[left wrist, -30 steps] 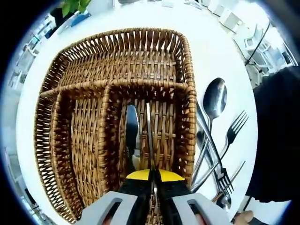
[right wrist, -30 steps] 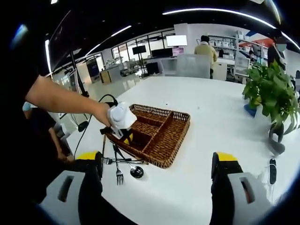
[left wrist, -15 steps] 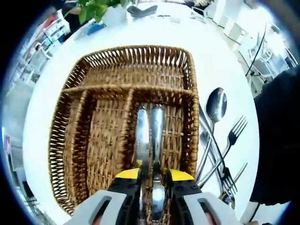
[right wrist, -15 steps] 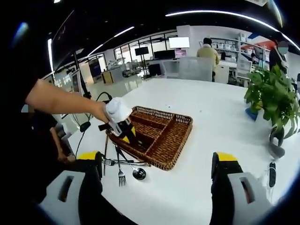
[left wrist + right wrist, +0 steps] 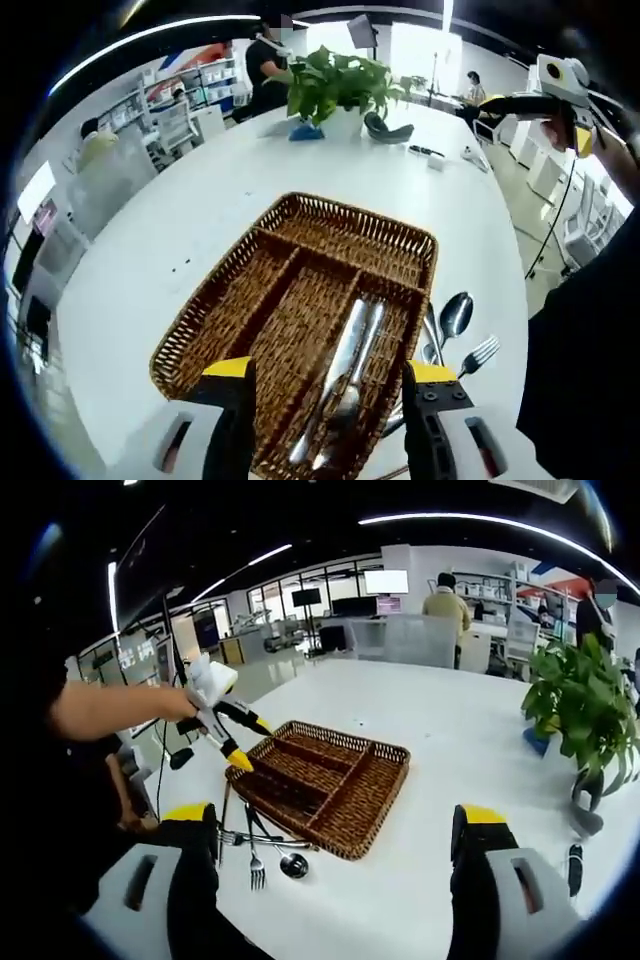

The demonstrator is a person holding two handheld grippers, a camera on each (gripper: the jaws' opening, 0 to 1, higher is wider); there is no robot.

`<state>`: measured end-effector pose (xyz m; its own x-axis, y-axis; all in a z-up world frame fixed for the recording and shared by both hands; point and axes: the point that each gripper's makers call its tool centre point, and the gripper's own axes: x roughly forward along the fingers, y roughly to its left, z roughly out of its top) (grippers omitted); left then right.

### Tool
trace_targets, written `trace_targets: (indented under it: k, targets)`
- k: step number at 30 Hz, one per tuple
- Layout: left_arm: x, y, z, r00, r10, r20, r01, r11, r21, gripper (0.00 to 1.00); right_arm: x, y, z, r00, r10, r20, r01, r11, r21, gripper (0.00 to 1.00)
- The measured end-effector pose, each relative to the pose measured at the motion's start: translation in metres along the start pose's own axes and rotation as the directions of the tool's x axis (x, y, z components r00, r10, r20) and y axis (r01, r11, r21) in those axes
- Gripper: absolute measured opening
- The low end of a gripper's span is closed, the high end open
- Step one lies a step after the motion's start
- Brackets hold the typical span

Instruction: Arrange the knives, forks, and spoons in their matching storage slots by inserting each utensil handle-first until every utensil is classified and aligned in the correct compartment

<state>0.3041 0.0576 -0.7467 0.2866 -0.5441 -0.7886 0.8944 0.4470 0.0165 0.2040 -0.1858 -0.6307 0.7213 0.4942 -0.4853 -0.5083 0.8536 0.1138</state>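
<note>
Two knives [image 5: 345, 375] lie side by side in one long slot of the wicker cutlery basket [image 5: 240, 290], filed there as sorted. The left hand-held gripper [image 5: 328, 425] hovers above, jaws released and empty. The right hand-held gripper [image 5: 330, 875], also spread and empty, waits well back. Loose spoons [image 5: 455, 315] and forks [image 5: 480, 352] lie crossed on the desk [image 5: 170, 220] just beside the basket's edge, awkward to single out. A potted plant [image 5: 335, 85] stands at the far edge.

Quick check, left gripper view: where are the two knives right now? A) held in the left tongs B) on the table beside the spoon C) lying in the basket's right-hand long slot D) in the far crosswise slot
C: the two knives lie side by side in the right-hand long slot of the wicker basket, while the left tongs stand open and hold nothing.
</note>
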Motion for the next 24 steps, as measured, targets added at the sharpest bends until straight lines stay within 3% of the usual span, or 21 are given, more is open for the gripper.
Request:
trace_targets:
  k: [3,7,12,14,18,24]
  targets:
    - [-0.014,-0.002,0.001,0.998,0.008,0.062,-0.005,0.998,-0.059,0.74,0.0,-0.001,0.004,1.0,0.001,0.011,-0.001,1.0,-0.001,0.99]
    - [-0.039,-0.012,0.008,0.985,0.002,0.17,0.019,0.992,-0.124,0.82,0.0,-0.001,0.008,1.0,0.008,0.029,-0.008,1.0,0.0,0.99]
    - [-0.061,-0.019,0.008,0.974,0.048,0.221,-0.017,0.99,-0.141,0.95,-0.002,0.003,0.009,0.999,0.027,0.046,-0.026,1.0,-0.012,0.99]
    - [-0.072,-0.019,0.008,0.962,0.083,0.259,-0.038,0.984,-0.176,0.98,-0.003,0.003,0.006,0.999,0.033,0.044,-0.032,0.999,-0.019,0.99]
    - [-0.088,-0.029,0.005,0.946,0.102,0.309,-0.023,0.968,-0.249,1.0,-0.004,0.003,0.004,0.998,0.037,0.048,-0.036,0.999,-0.02,0.99]
    - [-0.106,-0.033,0.0,0.922,0.161,0.352,-0.068,0.963,-0.262,1.0,-0.004,0.007,0.002,0.997,0.044,0.067,-0.041,0.998,-0.041,0.99]
